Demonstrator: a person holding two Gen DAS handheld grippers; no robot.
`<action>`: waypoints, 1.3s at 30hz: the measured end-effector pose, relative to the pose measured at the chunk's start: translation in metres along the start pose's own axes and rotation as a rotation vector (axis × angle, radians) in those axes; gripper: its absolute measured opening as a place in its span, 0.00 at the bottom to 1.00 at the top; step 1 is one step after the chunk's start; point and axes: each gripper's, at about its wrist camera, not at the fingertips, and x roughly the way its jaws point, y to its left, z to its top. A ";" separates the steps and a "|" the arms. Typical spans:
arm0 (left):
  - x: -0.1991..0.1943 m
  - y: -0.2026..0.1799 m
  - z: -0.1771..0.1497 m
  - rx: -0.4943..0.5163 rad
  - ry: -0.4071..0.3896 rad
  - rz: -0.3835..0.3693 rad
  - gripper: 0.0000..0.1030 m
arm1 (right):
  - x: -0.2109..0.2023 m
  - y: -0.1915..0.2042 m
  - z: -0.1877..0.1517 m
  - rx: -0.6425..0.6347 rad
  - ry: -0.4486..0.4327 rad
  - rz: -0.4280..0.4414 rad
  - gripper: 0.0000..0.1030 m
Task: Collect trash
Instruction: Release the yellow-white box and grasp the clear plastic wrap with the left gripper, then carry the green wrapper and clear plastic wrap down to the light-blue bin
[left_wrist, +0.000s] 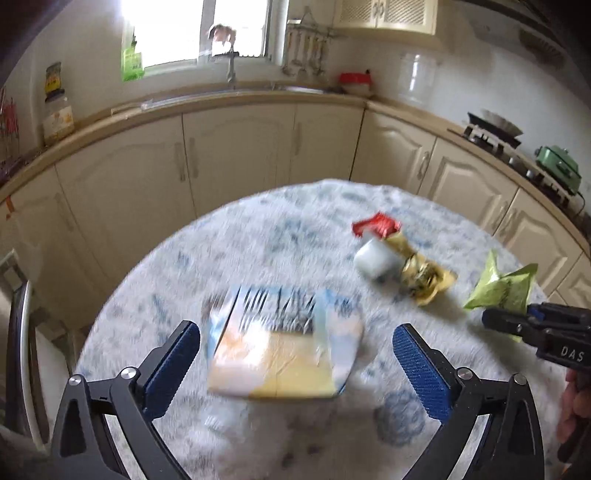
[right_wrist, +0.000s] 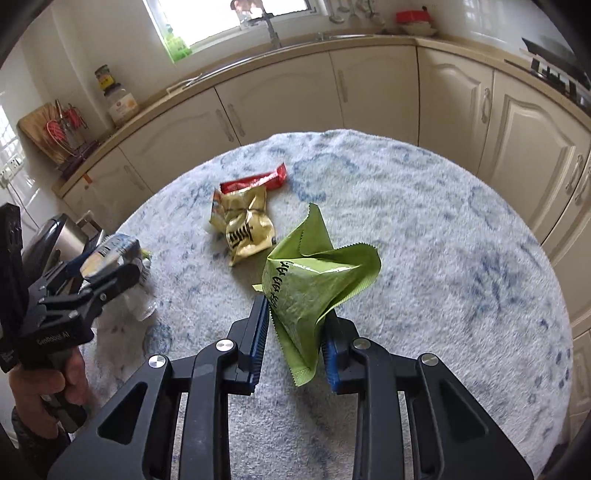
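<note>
Right gripper (right_wrist: 293, 332): my jaws are clamped on the green wrapper (right_wrist: 314, 284). Pads pinch its lower folded end, and the rest fans up and forward, clear of the table (right_wrist: 443, 229). Grip looks secure, though it's thin film, so I'd judge it could slip if swung fast.

Left gripper (left_wrist: 295, 354): jaws wide, nothing pinched. The blue-and-yellow packet (left_wrist: 280, 343) sits right between the pads (left_wrist: 173, 365) in the left wrist view, blurred. From the right wrist view it appears at the left fingertips near the table's left edge; can't tell whether it rests on the cloth or is lifted.

Key relation: that packet is dead ahead of the left jaws, roughly centred in the gap. Its long axis seems to run forward, along the fingers, so the jaws span its short side. Closing should catch it without re-aiming, my judgement only.

Further out, mid-table: gold wrapper (right_wrist: 245, 229), crumpled, touching the red wrapper (right_wrist: 258, 181) behind it. Both lie forward-left of my right jaws and forward-right of my left. A white piece (left_wrist: 376, 260) beside the gold one shows only from the left; can't identify it.

Right is full, left is committed. No bin clearly visible.
</note>
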 end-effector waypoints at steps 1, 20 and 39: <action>0.001 0.003 -0.004 -0.008 0.008 0.000 0.95 | 0.001 0.000 -0.002 0.002 0.004 0.001 0.26; -0.057 -0.001 -0.063 -0.058 0.017 -0.107 0.21 | -0.011 -0.003 -0.017 0.024 -0.012 0.014 0.26; -0.159 -0.104 -0.069 0.079 -0.173 -0.287 0.18 | -0.153 -0.037 -0.055 0.075 -0.242 -0.018 0.26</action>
